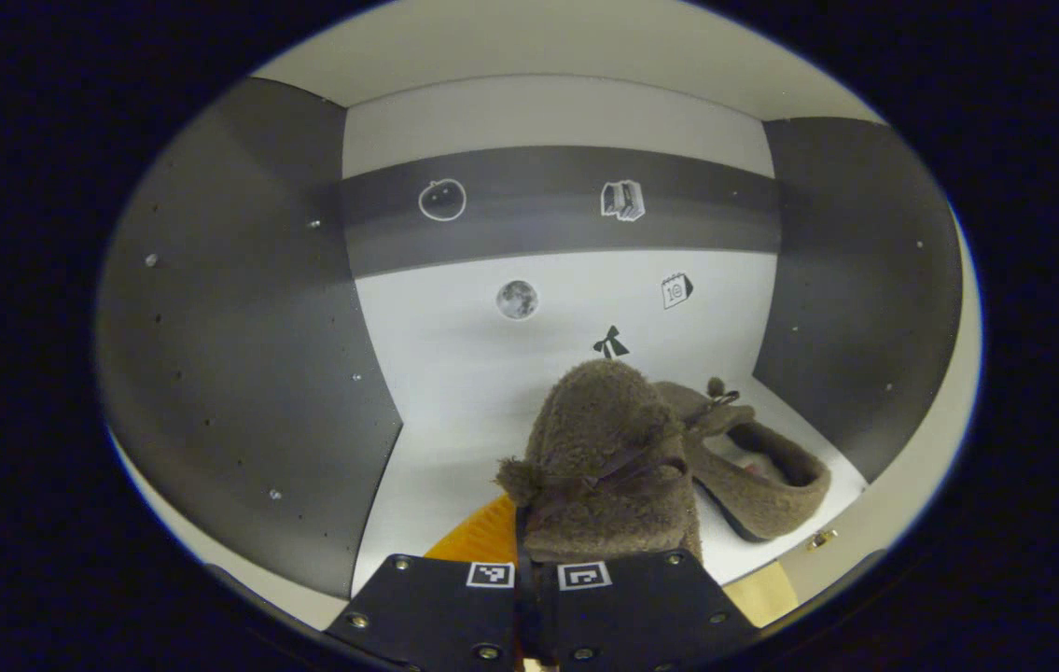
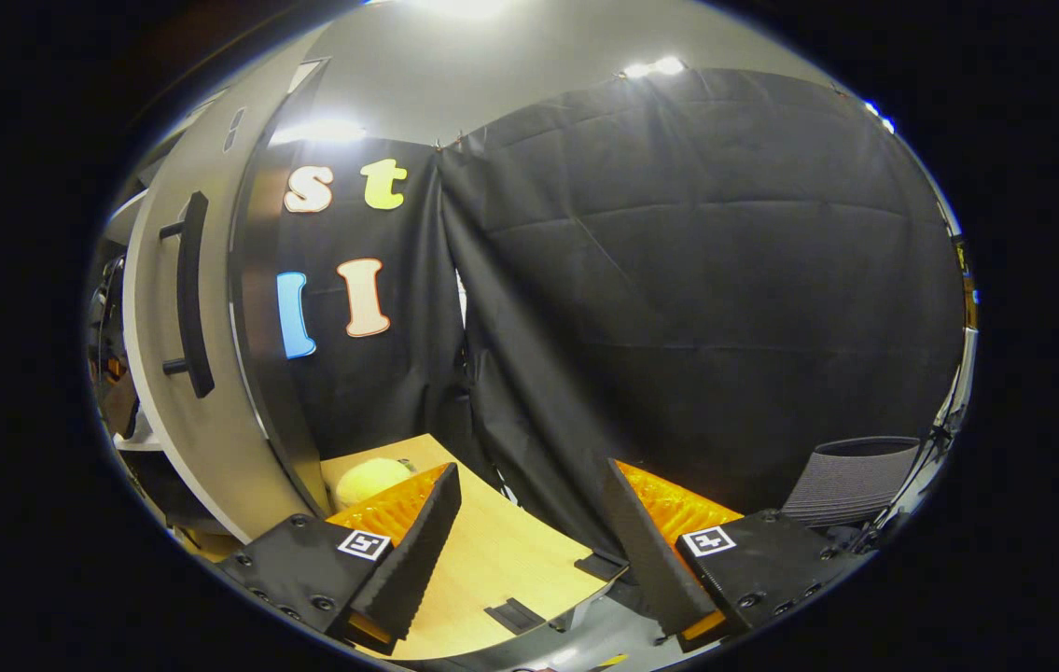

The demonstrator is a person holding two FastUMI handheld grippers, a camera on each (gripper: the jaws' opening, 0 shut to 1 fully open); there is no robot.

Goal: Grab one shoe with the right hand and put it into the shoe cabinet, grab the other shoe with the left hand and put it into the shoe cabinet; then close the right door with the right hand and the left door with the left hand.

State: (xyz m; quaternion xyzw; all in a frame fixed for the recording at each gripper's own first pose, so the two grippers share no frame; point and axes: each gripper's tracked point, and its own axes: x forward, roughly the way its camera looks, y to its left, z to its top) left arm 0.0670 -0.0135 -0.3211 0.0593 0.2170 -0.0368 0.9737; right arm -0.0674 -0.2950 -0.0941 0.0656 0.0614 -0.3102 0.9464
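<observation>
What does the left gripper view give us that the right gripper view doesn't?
Left gripper view: the cabinet interior, a fuzzy brown shoe pinched in the left claw, and a second shoe already lying on the cabinet floor behind it.

Right gripper view: the right claw open and holding nothing, the cabinet door with its black handle, a yellow object on the wooden table.

Shared: the shoe cabinet itself, seen inside versus outside.

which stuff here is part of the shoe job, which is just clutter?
Job:
- shoe in the left gripper, held inside the cabinet
- second shoe on the cabinet floor
- open cabinet door with its handle
- right gripper, open

Clutter:
- yellow ball on the table
- grey chair
</observation>
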